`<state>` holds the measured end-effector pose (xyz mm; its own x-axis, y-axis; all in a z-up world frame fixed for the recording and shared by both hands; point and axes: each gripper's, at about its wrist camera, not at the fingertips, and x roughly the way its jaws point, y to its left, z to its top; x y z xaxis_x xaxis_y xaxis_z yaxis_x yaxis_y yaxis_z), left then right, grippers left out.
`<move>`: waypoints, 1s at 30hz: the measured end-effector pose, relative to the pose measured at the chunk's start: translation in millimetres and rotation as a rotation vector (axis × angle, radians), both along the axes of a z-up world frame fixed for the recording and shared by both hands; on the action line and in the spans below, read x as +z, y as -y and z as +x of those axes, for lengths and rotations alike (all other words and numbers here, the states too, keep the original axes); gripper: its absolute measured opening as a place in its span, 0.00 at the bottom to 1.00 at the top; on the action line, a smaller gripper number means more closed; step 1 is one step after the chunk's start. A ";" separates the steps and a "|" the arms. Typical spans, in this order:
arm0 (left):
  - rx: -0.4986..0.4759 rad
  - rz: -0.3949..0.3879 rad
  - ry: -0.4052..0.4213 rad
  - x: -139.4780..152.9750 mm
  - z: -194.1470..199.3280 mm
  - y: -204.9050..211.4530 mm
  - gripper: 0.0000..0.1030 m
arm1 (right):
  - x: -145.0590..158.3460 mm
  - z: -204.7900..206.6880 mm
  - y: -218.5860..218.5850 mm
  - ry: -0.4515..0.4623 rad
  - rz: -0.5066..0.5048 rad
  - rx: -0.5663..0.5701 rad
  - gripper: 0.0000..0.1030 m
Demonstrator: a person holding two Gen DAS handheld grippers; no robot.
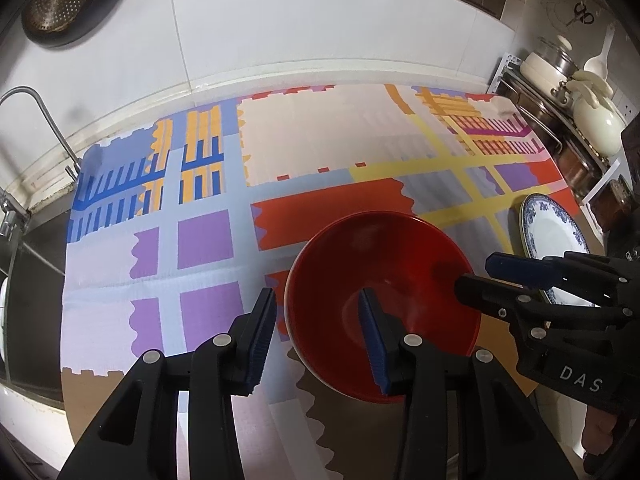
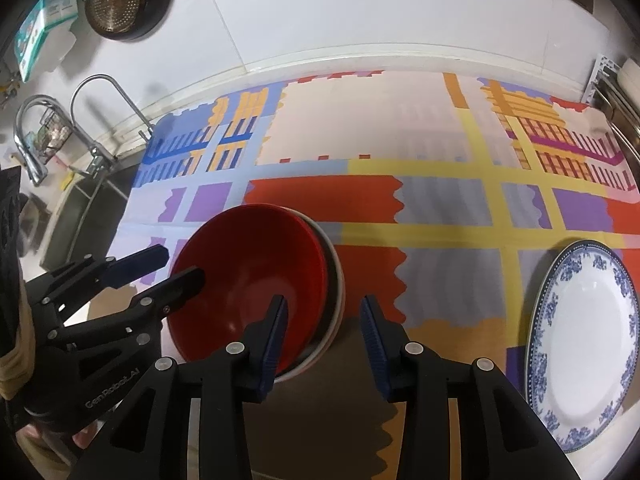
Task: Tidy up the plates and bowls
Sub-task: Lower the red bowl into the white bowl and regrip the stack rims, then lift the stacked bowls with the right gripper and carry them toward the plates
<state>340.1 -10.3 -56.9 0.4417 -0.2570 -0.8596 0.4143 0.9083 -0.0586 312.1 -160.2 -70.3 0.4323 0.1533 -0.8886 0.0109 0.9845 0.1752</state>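
A red bowl [image 1: 380,280] sits tilted inside a white bowl [image 2: 334,292] on the patterned mat; the red bowl also shows in the right wrist view [image 2: 248,276]. My left gripper [image 1: 318,336] is open and straddles the red bowl's left rim, one finger inside, one outside. My right gripper [image 2: 324,340] is open and straddles the bowls' right rims, its left finger inside the red bowl. A white plate with blue flowers [image 2: 588,340] lies on the mat to the right; it also shows in the left wrist view [image 1: 552,232].
The colourful mat [image 1: 200,240] covers the counter. A sink with taps [image 2: 80,128] lies at the left. A rack of pots [image 1: 572,120] stands at the right. A colander [image 2: 116,0] hangs on the tiled wall.
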 end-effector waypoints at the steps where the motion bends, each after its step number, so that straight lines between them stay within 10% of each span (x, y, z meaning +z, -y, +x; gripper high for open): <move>1: 0.001 0.000 0.001 0.2 0.2 -0.5 0.41 | 0.6 0.1 -0.6 0.002 0.002 0.001 0.38; 30: 0.004 -0.003 -0.146 -47.6 22.2 -9.7 0.41 | -37.5 14.9 2.3 -0.084 0.030 -0.081 0.38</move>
